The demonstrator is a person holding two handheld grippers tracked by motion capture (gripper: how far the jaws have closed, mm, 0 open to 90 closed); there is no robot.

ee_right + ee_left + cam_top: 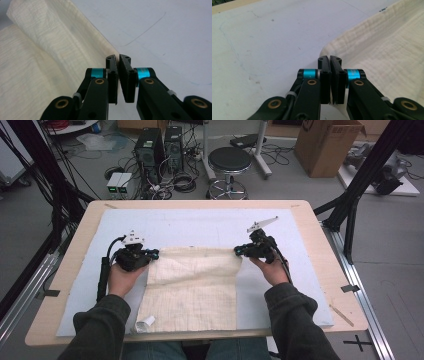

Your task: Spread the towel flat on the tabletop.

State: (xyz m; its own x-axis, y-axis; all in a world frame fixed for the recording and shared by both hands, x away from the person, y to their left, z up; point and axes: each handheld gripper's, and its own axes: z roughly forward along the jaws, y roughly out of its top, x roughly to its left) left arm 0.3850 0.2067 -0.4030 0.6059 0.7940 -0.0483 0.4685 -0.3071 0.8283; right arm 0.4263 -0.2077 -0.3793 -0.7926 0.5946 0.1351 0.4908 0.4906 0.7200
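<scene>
A cream checked cloth (pixel 192 285) lies on the pale blue mat (pixel 200 227), its far edge raised a little. My left gripper (pixel 156 253) is at the cloth's far left corner and my right gripper (pixel 237 251) at its far right corner. In the left gripper view the jaws (pixel 330 58) are pressed together where the edge of the cloth (pixel 387 50) meets their tips. In the right gripper view the jaws (pixel 118 58) are likewise shut on the corner of the cloth (pixel 37 62), which rises in a fold.
The mat covers most of the wooden table (pixel 320 235). A small white tag (pixel 145 322) curls at the cloth's near left corner. Beyond the table stand a black stool (pixel 229 162), computer towers (pixel 160 147) and a cardboard box (pixel 325 145).
</scene>
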